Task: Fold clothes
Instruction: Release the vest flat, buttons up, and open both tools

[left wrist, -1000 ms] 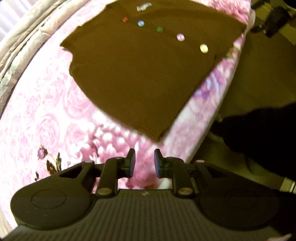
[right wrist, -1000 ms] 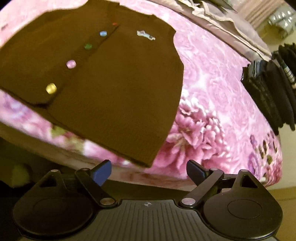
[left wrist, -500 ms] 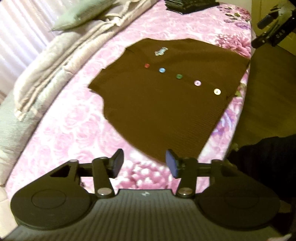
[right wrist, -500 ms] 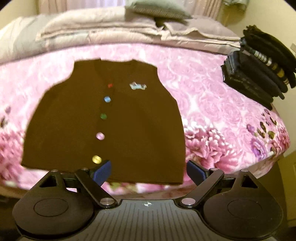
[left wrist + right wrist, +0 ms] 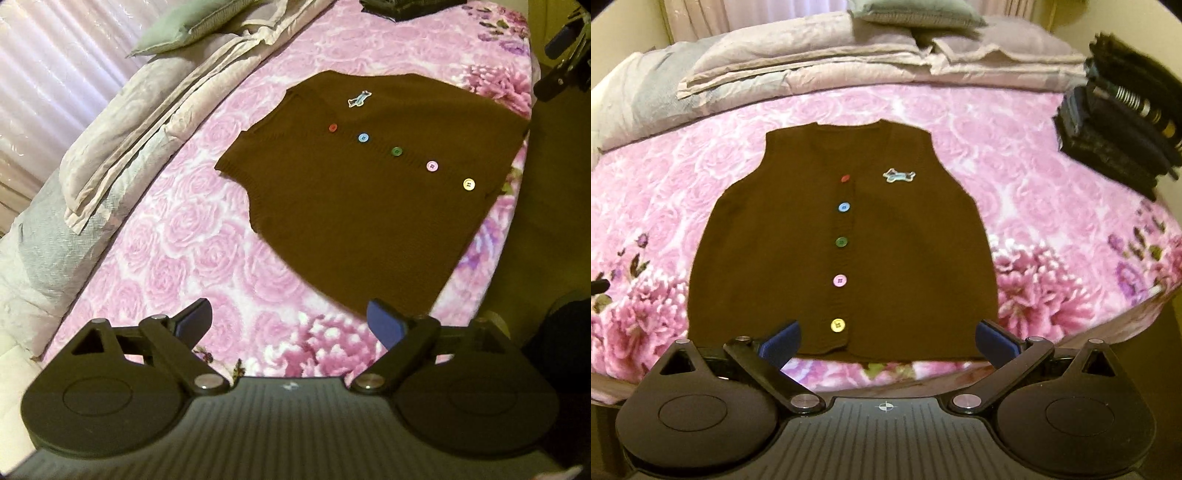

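The brown vest [image 5: 846, 258] lies flat on the bed [image 5: 1052, 221], its hem along the near edge and button line running away from the right gripper [image 5: 886, 341], nearer than the left gripper [image 5: 290, 325]; both have just spread their fingers, holding nothing.

Brown sleeveless knitted vest [image 5: 846, 236]: matt wool-like cloth, fine ribbing at armholes and hem. Five round buttons down the centre, glossy plastic: red [image 5: 844, 178], blue [image 5: 843, 207], green [image 5: 842, 242], pink [image 5: 840, 280], yellow [image 5: 837, 325]. Small embroidered dog-shaped patch [image 5: 898, 175], stitched cloth. Pink rose-print bedspread [image 5: 1015, 155]: soft, plush, slightly fuzzy. Folded pale lilac and grey quilts [image 5: 812, 62], top of frame: matt woven cloth, creased. Stack of folded dark clothes [image 5: 1115, 147], upper right: matt fabric. Right gripper [image 5: 886, 341]: matt black plastic arms, blue rubbery-looking pads, shiny metal pivot pins.
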### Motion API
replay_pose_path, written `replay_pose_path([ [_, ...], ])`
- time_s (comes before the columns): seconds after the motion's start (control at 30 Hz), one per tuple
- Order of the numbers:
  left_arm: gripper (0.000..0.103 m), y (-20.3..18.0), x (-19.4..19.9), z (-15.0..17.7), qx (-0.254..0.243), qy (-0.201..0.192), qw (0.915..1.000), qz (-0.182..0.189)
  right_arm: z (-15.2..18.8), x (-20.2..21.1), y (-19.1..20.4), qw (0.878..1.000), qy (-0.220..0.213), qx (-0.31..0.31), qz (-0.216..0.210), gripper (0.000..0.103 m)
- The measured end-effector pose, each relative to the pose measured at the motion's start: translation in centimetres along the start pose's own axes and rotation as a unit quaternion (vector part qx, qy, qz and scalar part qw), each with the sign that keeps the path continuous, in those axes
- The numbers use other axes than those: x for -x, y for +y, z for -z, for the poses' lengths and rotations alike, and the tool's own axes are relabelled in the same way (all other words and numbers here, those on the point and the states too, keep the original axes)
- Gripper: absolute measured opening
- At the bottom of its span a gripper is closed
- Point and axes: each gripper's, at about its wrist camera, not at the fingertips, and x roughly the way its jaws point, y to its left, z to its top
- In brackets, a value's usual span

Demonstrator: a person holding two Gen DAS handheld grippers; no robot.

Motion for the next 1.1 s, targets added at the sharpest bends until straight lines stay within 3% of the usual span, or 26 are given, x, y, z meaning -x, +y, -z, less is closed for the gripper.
replay_pose_path([
  [0.07,0.090,0.0,-0.4,-0.6,-0.007,0.010,0.9999,-0.004,-0.4,-0.5,-0.2,1.000,0.015,-0.004,-0.010,0.103],
  [0.2,0.102,0.8,-1.2,-2.0,0.015,0.031,0.9993,0.016,-1.0,-1.0,-0.6,0.999,0.029,-0.020,-0.038,0.103],
  [0.37,0.102,1.5,-2.5,-2.9,0.016,0.042,0.9988,0.022,-1.5,-1.3,-0.2,0.998,0.026,-0.033,-0.046,0.103],
  [0.6,0.102,3.7,-4.6,-2.9,-0.024,0.018,0.9987,0.042,-2.4,-1.8,2.1,0.997,0.028,-0.066,-0.022,0.103],
  [0.73,0.102,5.4,-6.0,-2.4,-0.071,0.006,0.9958,0.058,-2.3,-2.3,3.9,0.994,0.034,-0.102,0.001,0.103],
  [0.83,0.102,7.3,-7.1,-1.5,-0.096,-0.009,0.9940,0.053,-2.3,-3.0,6.0,0.991,0.038,-0.127,0.009,0.103],
  [1.1,0.102,10.8,-8.6,-0.1,-0.123,-0.021,0.9903,0.062,-1.9,-4.5,10.4,0.982,0.059,-0.177,0.014,0.103],
])
